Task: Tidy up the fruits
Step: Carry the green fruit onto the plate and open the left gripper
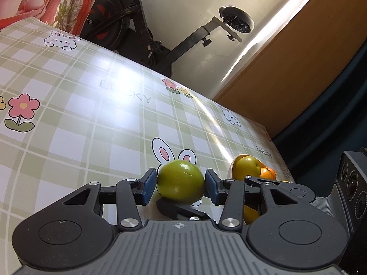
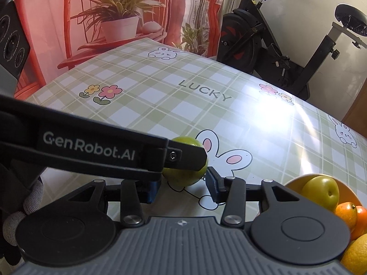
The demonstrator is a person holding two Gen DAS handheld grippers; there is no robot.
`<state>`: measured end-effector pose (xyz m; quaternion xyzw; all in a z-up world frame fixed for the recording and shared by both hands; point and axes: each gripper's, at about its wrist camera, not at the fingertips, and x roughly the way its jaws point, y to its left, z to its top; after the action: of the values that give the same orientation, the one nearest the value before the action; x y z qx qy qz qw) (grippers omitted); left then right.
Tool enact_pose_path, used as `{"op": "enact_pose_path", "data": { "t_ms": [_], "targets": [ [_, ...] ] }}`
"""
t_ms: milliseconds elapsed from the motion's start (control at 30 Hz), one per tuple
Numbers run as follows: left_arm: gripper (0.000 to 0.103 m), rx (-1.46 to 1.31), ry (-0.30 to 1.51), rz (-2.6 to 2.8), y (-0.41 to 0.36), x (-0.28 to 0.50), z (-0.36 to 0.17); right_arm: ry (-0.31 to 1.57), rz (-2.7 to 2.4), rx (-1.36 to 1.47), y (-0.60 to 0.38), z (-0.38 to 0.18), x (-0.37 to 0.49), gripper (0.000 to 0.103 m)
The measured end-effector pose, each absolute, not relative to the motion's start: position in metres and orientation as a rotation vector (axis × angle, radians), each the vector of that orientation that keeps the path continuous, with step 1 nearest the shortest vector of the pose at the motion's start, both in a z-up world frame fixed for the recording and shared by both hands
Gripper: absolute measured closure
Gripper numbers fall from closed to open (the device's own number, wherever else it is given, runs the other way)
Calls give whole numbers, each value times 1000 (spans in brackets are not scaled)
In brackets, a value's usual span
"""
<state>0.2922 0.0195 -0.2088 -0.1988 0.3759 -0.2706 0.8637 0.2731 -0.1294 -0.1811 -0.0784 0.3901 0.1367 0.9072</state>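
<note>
the left hand-held gripper (image 1: 181, 184) pinches a green fruit (image 1: 180, 181) between its blue pads, just above the desk (image 1: 80, 119), probably to carry it away. the right hand-held gripper (image 2: 183, 184) sits at the same fruit, its right pad just clear; whether its left pad touches is hidden. the yellow bowl (image 2: 296, 183) nearby holds a green fruit and oranges (image 2: 346, 213), likely the goal.

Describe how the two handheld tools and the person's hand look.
Both tools match: the left tool and the right tool each have a ribbed grey body, black linkage arms with silver rivets and dark blue pads. The left tool's side reads "GenRobot.AI" in white, with round lenses on its housing. A grey knit glove covers the hand.
</note>
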Motion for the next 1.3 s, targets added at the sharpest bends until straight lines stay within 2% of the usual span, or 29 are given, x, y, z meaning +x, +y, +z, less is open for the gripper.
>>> {"op": "enact_pose_path", "data": {
  "t_ms": [300, 600, 1300],
  "targets": [
    [54, -323, 718, -569, 9, 260, -176, 725, 286, -69, -137, -168, 242, 58],
    [54, -204, 698, -640, -42, 235, -144, 608, 238, -9, -164, -144, 199, 58],
    [54, 24, 759, -800, -175, 209, -148, 538, 27, 163, -290, -149, 120, 58]
  ]
}}
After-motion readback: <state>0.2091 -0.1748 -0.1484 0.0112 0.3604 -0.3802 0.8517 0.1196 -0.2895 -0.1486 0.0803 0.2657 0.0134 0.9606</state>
